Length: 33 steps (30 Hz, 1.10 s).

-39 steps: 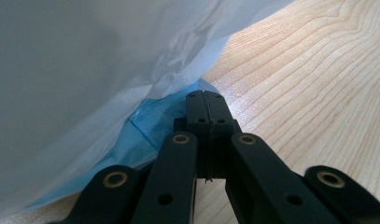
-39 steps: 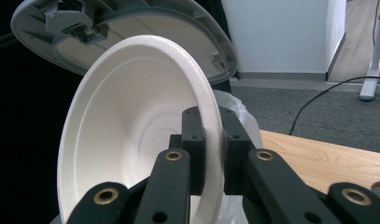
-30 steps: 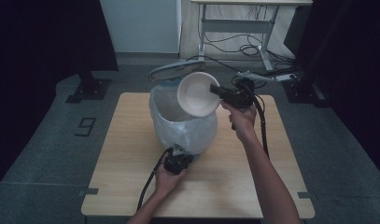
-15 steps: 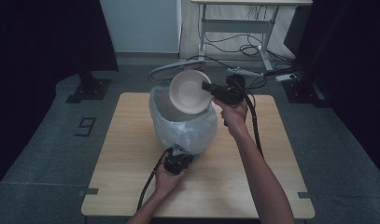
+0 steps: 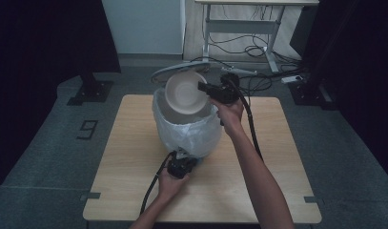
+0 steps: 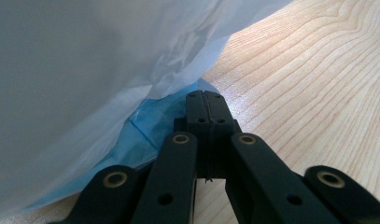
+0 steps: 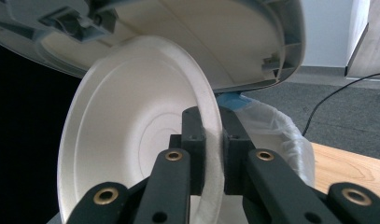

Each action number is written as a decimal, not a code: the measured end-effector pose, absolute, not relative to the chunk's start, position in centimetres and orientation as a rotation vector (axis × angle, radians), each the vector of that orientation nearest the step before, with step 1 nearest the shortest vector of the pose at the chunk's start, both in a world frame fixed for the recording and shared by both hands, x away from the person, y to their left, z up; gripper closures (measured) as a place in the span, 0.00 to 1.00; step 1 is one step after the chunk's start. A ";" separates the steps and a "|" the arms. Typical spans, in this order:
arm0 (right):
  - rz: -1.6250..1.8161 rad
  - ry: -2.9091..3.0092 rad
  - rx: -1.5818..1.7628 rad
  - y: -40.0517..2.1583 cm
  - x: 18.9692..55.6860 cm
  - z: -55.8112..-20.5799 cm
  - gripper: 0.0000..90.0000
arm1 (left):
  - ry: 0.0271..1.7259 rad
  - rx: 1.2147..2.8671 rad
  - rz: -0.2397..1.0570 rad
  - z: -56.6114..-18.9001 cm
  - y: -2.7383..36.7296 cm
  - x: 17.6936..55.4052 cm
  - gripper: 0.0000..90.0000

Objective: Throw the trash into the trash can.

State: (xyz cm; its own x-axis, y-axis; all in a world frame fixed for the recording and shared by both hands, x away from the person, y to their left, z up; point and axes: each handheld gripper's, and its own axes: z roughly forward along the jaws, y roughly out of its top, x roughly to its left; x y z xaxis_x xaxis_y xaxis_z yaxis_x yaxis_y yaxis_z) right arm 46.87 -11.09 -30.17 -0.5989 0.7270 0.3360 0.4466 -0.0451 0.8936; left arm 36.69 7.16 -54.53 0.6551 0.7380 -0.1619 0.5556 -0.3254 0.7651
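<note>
A bin lined with a white plastic bag (image 5: 187, 131) stands on the wooden table (image 5: 129, 167), its grey lid (image 5: 164, 72) swung open behind it. My right gripper (image 5: 201, 87) is shut on the rim of a white paper bowl (image 5: 184, 93) and holds it tilted on edge over the bin's mouth. In the right gripper view the bowl (image 7: 127, 135) sits between my jaws (image 7: 210, 119), just under the raised lid (image 7: 187, 32). My left gripper (image 5: 184, 157) rests at the bin's near foot, shut (image 6: 204, 96), its tips against blue plastic (image 6: 155, 126) under the white bag (image 6: 85, 70).
Bare table top lies to the left, right and front of the bin (image 5: 277, 157). Cables trail from both grippers across the table. Behind the table, a desk frame (image 5: 239, 28) and cables lie on the grey floor; dark curtains hang on both sides.
My right gripper has carried the bowl leftward, from the bin's right rim to over its opening. The left gripper has stayed at the bin's foot.
</note>
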 end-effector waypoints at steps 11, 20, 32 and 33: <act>1.653 2.010 1.263 -9.8 48.2 -30.6 0.92 | 1.003 2.020 0.271 -54.6 7.2 36.7 1.00; 1.632 2.023 1.277 -9.5 49.1 -31.3 0.92 | 1.002 2.020 0.271 -54.6 7.2 36.7 1.00; 1.523 2.024 1.262 -9.8 48.9 -31.6 0.57 | 1.003 2.020 0.271 -54.6 7.2 36.7 1.00; 1.520 2.023 1.261 -9.9 48.8 -31.7 0.56 | 1.003 2.020 0.271 -54.6 7.2 36.7 1.00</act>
State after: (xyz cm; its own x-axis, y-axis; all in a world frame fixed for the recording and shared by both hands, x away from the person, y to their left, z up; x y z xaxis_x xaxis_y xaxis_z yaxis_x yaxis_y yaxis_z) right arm 48.80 -9.95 -31.65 -0.5628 0.7888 0.2471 0.4567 0.0476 0.8883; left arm 36.69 7.19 -54.56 0.6560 0.7370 -0.1632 0.5545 -0.3239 0.7665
